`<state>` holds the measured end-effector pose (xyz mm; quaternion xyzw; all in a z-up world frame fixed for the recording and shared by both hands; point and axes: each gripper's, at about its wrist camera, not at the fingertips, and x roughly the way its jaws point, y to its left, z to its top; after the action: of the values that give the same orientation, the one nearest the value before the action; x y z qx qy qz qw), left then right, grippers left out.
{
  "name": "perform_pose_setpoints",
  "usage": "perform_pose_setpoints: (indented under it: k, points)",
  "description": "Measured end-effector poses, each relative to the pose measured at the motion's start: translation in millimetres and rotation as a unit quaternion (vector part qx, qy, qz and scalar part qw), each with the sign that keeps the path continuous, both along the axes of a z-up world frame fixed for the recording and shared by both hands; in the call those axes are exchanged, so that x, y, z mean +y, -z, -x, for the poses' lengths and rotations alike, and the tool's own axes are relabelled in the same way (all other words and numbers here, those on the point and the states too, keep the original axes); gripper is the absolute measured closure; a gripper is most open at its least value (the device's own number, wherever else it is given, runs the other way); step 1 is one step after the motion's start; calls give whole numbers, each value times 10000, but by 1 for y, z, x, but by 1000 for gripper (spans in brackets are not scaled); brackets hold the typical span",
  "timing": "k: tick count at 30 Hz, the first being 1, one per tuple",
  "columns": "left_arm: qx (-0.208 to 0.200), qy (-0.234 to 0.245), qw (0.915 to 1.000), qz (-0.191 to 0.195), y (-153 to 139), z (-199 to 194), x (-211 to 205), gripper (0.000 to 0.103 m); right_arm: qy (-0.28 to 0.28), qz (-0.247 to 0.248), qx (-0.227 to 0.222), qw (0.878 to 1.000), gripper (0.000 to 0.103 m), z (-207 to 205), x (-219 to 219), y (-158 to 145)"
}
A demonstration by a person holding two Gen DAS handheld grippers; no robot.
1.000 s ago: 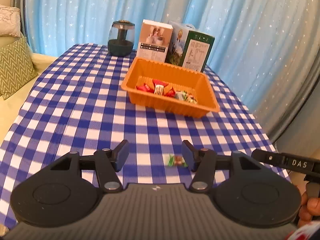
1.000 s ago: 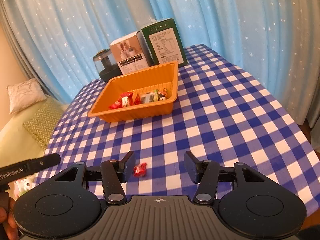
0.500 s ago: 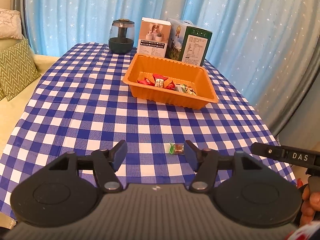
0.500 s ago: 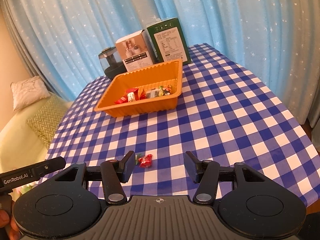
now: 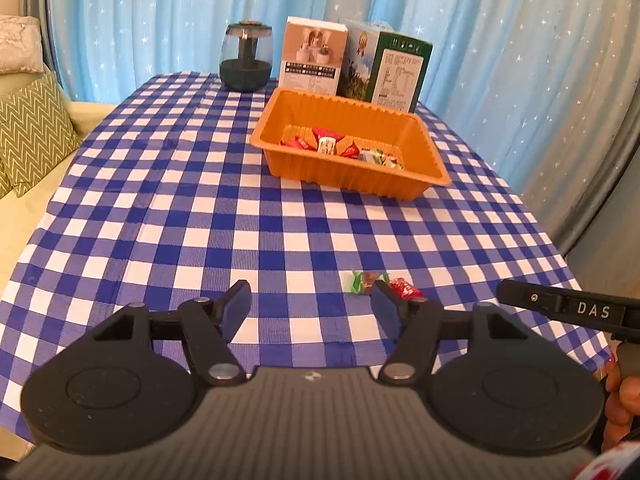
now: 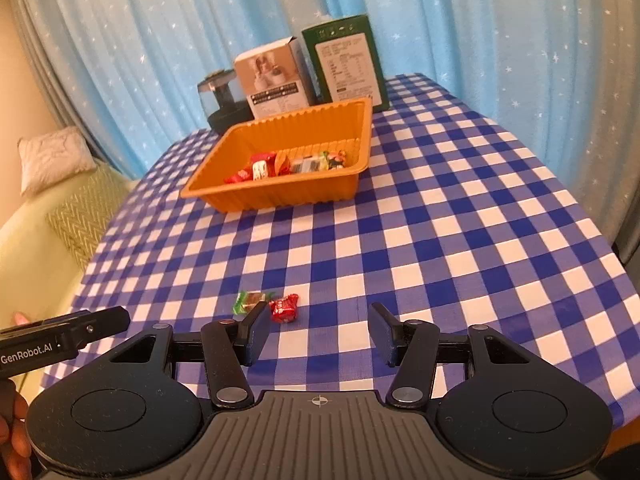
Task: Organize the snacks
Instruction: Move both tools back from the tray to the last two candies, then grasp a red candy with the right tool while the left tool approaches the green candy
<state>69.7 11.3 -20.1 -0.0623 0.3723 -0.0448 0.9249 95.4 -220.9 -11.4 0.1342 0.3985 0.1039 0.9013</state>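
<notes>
Low in both frames, the left gripper (image 5: 310, 304), empty, has just been widening (right gripper (image 6: 318, 330) empty, half-spread); green-wrapped candy (image 5: 362, 281) and red-wrapped candy (image 6: 284, 308) await pickup.

Backdrop: blue curtain (image 5: 160, 20) with white stars.
Left side: pale sofa (image 6: 36, 248), cushions (image 5: 32, 128).
Table: blue-white checked cloth (image 5: 200, 208).

Showing as woven cloth, matt: the blue-and-white checked tablecloth (image 5: 280, 232). Gleaming as ribbed, moulded plastic: the orange tray (image 5: 360, 184). Crinkling and glinting like glossy foil: the green candy (image 6: 248, 302) and the red candy (image 6: 285, 308). Looking like printed cardboard: the white box (image 5: 314, 56) and the green box (image 5: 394, 70). Appearing as matt black plastic with small metal pivots: both gripper bodies.
</notes>
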Motion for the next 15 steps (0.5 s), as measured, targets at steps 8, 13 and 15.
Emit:
perform_pose_setpoints:
  k: [8, 13, 15]
  points:
    - [202, -42, 9998, -24, 21, -17, 4, 40, -197, -72, 158, 9997, 49, -19, 15, 24]
    - [281, -47, 9996, -48, 33, -28, 5, 37, -331, -6, 206, 9992, 49, -35, 26, 37]
    - [316, -51, 9995, -27, 37, -32, 5, 37, -388, -11, 209, 9990, 50, -42, 30, 41]
